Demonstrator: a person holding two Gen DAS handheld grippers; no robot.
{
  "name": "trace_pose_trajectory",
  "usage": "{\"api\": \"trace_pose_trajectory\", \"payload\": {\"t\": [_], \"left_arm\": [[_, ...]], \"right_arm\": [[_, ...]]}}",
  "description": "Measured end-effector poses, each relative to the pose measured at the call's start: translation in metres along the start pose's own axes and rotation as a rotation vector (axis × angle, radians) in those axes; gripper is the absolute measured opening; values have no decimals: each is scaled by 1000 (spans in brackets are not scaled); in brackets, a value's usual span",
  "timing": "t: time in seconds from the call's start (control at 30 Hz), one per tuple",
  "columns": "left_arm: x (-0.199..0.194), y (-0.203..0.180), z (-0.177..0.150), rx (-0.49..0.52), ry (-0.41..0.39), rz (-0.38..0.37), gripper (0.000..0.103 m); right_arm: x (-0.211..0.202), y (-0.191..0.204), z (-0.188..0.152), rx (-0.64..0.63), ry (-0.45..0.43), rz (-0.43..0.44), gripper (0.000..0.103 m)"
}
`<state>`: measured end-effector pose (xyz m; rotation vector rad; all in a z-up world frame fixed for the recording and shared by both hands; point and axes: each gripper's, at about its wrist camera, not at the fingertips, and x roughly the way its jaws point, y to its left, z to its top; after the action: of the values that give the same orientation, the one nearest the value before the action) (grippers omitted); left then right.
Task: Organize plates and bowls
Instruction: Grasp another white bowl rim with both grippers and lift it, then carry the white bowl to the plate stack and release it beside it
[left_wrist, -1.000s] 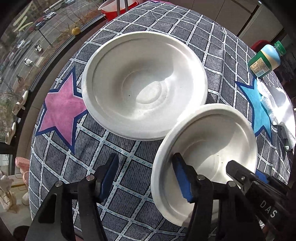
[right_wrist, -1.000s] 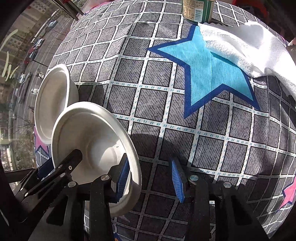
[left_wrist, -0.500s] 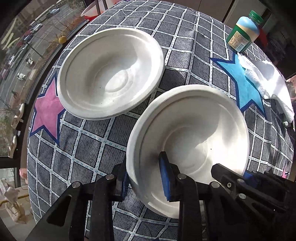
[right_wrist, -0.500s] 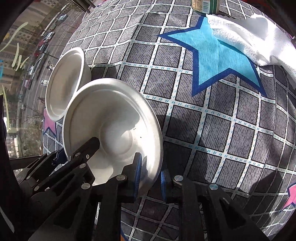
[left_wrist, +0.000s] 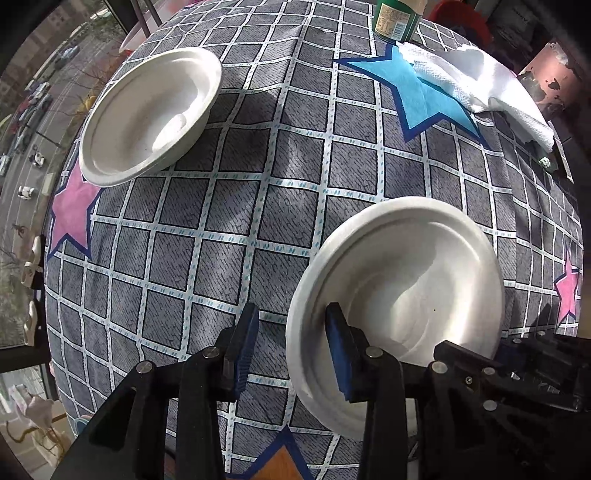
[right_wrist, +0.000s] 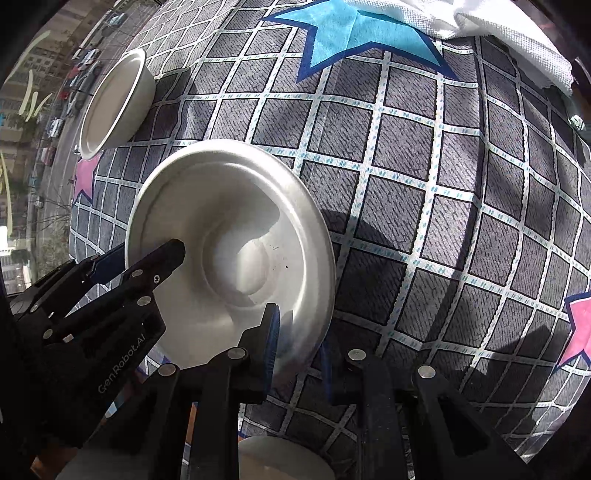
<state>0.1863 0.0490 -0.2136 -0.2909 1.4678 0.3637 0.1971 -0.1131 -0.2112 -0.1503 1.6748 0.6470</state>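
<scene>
On left hand-held gripper (right_wrist: 110, 266): "GenRobot.AI" lettering.

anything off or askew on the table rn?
Nothing spilled or damaged. One white bowl sits flat by the pink star. The other bowl is tilted, with the right gripper at its rim; the left gripper straddles the opposite rim, jaws apart. A crumpled white towel lies over the blue star.

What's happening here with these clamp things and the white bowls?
A person is tidying paper bowls with two handheld grippers. The right gripper is clamped on the rim of the near bowl. The left gripper is open, its fingers straddling the same bowl's opposite rim. A second bowl sits apart on the checked tablecloth, near a pink star.
</scene>
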Motion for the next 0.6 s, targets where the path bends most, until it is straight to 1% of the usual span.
{"api": "trace_pose_trajectory", "payload": {"t": [0.07,0.13,0.17,0.2,0.27,0.43,0.6], "left_arm": [[3,2,8,28,-6,5,45],[5,-7,15,58,-8,3,44],[5,-11,17,68,-5,-10,41],[2,-27,20,79,4,-17,39],[0,-40,14,101,-5,0,39],[-5,-63,-5,141,7,-15,39],[-24,-92,-26,170,-29,6,39]], "right_arm": [[1,-1,-2,3,-3,10,21],[1,-2,-4,3,-6,13,21],[-1,-7,-7,1,-8,16,21],[-3,-9,-8,0,-8,24,21],[-3,-14,-13,4,-7,24,22],[-8,-31,-37,14,-21,45,22],[-23,-37,-47,32,-34,39,22]]}}
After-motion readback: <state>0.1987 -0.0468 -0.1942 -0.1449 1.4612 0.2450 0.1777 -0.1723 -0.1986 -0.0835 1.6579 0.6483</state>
